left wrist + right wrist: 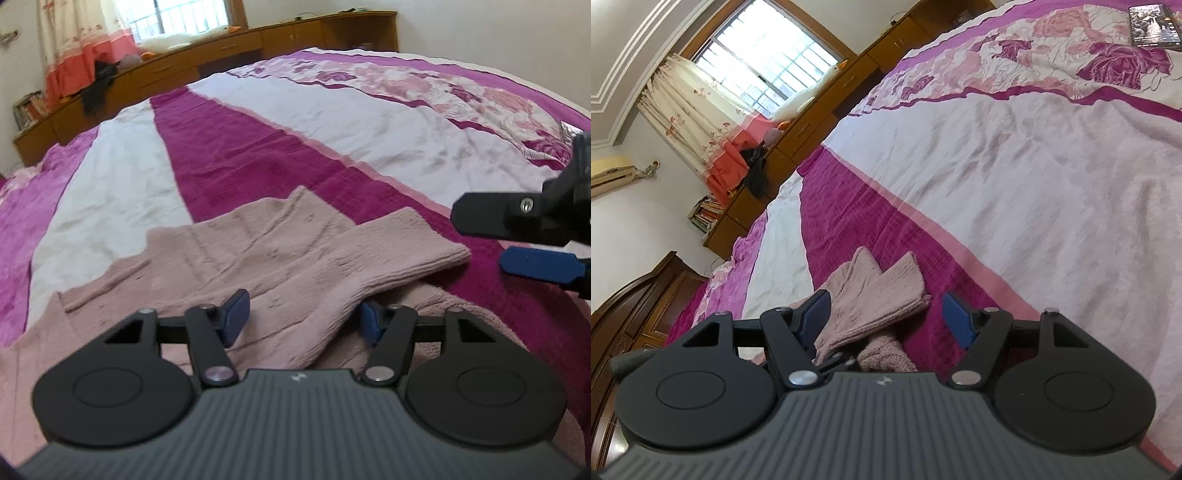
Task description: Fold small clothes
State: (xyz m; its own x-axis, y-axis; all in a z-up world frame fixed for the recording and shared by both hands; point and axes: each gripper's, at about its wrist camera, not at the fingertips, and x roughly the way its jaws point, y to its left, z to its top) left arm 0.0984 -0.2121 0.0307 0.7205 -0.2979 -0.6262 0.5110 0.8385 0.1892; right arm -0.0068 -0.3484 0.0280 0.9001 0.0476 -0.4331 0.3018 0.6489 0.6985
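Jaws of our left gripper straddle, unclamped, a fuzzy pink knit garment; right gripper gapes; no writing legible.

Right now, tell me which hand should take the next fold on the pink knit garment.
Left, probably. The left gripper already has its jaws straddling a folded-over flap of the pink knit garment. The right gripper stands off over the garment's edge and the bedspread, jaws open.

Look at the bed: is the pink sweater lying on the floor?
No, the pink sweater lies spread on the bedspread, across its dark magenta stripe.
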